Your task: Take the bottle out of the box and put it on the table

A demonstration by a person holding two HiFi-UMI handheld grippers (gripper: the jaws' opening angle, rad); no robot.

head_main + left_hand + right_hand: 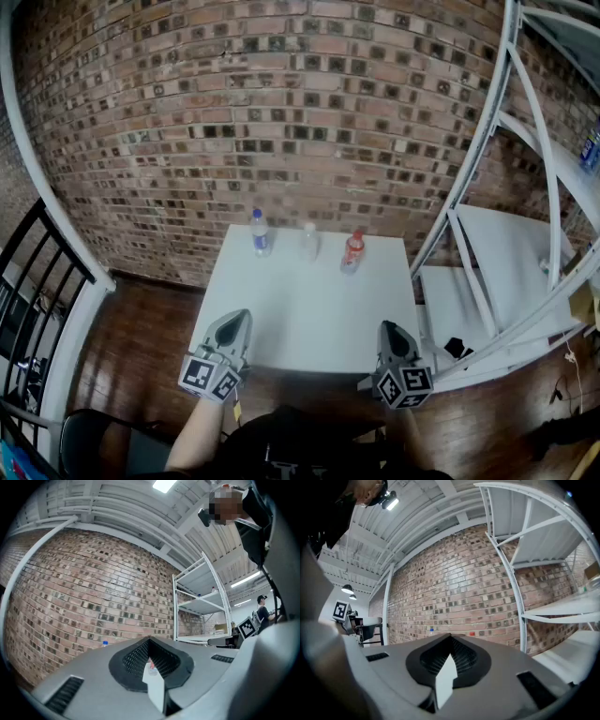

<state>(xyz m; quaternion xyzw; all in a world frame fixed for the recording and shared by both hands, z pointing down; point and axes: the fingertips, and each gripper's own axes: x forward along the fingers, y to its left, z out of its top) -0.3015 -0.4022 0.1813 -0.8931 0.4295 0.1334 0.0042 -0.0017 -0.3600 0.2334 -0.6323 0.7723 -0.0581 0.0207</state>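
Three bottles stand in a row at the far edge of the white table (309,319): one with a blue cap and label (262,233), a clear one (310,241) and one with a red label (352,251). No box shows in any view. My left gripper (236,322) hovers at the table's near left edge, jaws shut and holding nothing. My right gripper (391,329) hovers at the near right edge, also shut and holding nothing. In the left gripper view the jaws (149,640) meet, and the blue cap (104,643) peeks over them. In the right gripper view the shut jaws (450,635) point at the brick wall.
A white metal shelf rack (506,244) stands close to the table's right side. A black railing (37,281) and a dark chair (94,445) are at the left. The brick wall (281,112) runs behind the table. A person (262,607) stands far off.
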